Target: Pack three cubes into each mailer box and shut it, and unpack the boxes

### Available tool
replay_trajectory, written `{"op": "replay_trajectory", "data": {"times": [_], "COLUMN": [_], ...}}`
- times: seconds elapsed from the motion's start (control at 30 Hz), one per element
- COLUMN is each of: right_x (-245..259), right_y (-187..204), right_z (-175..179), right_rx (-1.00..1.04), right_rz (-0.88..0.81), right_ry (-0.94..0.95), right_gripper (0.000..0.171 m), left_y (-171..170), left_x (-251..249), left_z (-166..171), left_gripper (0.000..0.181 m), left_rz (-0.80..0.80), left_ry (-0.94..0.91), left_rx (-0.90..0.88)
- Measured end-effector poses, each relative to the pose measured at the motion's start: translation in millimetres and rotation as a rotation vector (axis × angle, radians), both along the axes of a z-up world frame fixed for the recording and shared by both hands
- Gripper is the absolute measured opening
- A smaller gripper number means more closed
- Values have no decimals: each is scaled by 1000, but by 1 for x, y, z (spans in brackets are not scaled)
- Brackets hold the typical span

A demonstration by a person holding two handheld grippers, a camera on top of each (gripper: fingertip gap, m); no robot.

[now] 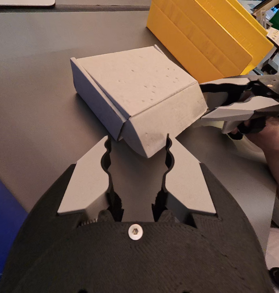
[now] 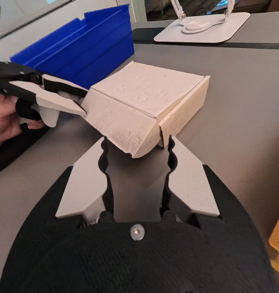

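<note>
A white mailer box point(image 1: 135, 82) lies on the dark grey table point(image 1: 32, 95), lid down. Its front flap point(image 1: 159, 123) sticks out at a slant, untucked. My left gripper point(image 1: 137, 137) is open, and one corner of the flap lies between its fingertips. My right gripper point(image 1: 202, 102) is open at the flap's other end. In the right wrist view the box point(image 2: 148, 92) and flap point(image 2: 119, 123) show again, with my right gripper point(image 2: 137, 138) open at the near corner and my left gripper point(image 2: 85, 103) open at the far one. No cubes are in view.
A yellow bin point(image 1: 199, 39) stands behind the box on the right. A blue bin point(image 2: 81, 47) stands on the left. A white stand base point(image 2: 199, 31) sits at the table's far edge. A person's hands point(image 2: 2, 114) hold the grippers.
</note>
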State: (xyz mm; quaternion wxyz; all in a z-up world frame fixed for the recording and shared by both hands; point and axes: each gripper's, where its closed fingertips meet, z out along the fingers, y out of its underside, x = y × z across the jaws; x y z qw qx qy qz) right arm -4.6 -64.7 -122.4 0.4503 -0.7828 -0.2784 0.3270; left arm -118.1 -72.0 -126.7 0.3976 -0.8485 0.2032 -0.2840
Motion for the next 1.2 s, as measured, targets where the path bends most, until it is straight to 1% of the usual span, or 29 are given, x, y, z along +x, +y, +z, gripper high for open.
{"op": "replay_trajectory", "data": {"times": [0.03, 0.13, 0.23, 0.37, 0.53, 0.67, 0.77, 1.03, 1.2], "right_x": [0, 2, 4, 0, 0, -4, -6, -6, -7], "right_y": [1, 6, 11, 14, 16, 12, 10, 12, 13], "right_z": [3, 12, 13, 8, 4, 6, 5, -3, -6], "right_rx": [-10, -27, -52, -91, -100, -126, -121, -114, -105], "right_rz": [2, -14, -17, -2, 15, 73, 84, 66, 61], "right_ry": [33, 125, 170, 179, 181, 218, 200, 117, 86], "right_gripper": [75, 76, 76, 77, 83, 82, 82, 74, 72], "left_y": [-1, -7, -11, -10, 0, 3, 5, 7, 8], "left_x": [1, 2, 2, 4, 1, 11, 13, 12, 13], "left_z": [2, 8, 9, 14, 8, 6, 7, -7, -7], "left_gripper": [68, 69, 74, 77, 82, 85, 84, 83, 83], "left_rz": [-5, -15, -19, -32, -17, -93, -114, -101, -104], "left_ry": [-13, -61, -74, -104, -55, -79, -84, -21, -11], "left_rx": [1, 4, 3, 24, 59, 47, 53, 38, 44]}}
